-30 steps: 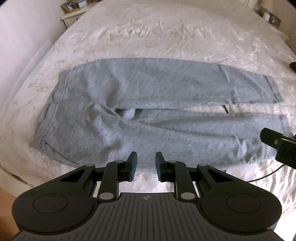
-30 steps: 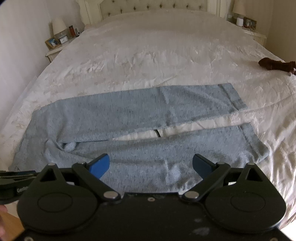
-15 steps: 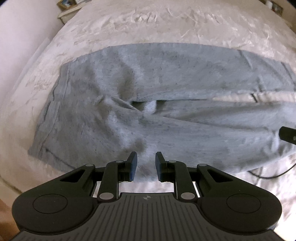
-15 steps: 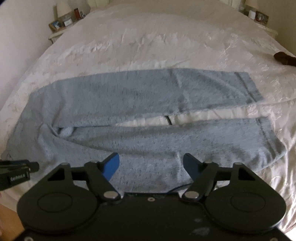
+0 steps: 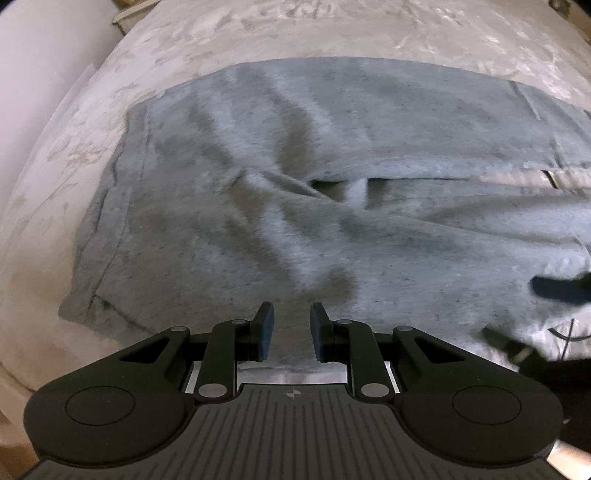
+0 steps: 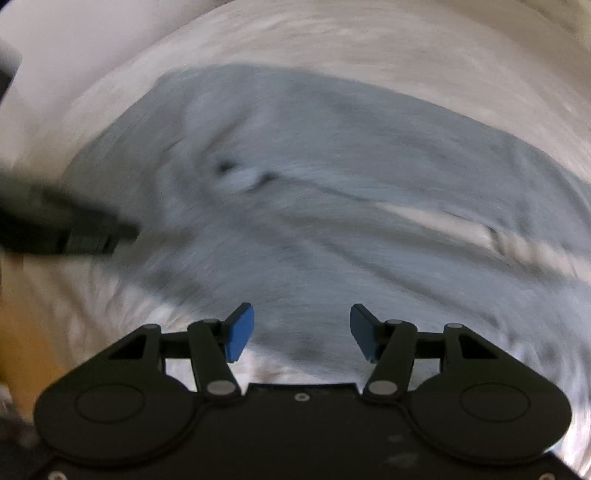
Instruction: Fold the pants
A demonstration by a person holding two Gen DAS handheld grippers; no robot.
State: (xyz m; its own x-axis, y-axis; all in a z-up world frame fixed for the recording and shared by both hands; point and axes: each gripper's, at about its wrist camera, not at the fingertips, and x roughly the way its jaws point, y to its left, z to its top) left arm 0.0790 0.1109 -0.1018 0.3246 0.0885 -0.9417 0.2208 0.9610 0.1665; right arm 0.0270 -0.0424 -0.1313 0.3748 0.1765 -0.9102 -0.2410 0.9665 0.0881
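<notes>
A: Where were the pants (image 5: 332, 192)?

B: Spread flat on the pale bedspread (image 5: 258, 33), waistband at the left, both legs running off the right edge, so the hems were cut off from view.

A: And the left gripper (image 5: 291, 328)?

B: Its jaws stood a narrow gap apart above the near edge of the fabric, with nothing pinched between them.

A: The right gripper (image 6: 302, 330)?

B: Its jaws were closing but still stood wide apart, not pressing on the cloth. That view was badly smeared; a dark shape at the left was probably the other tool, though I couldn't tell.
</notes>
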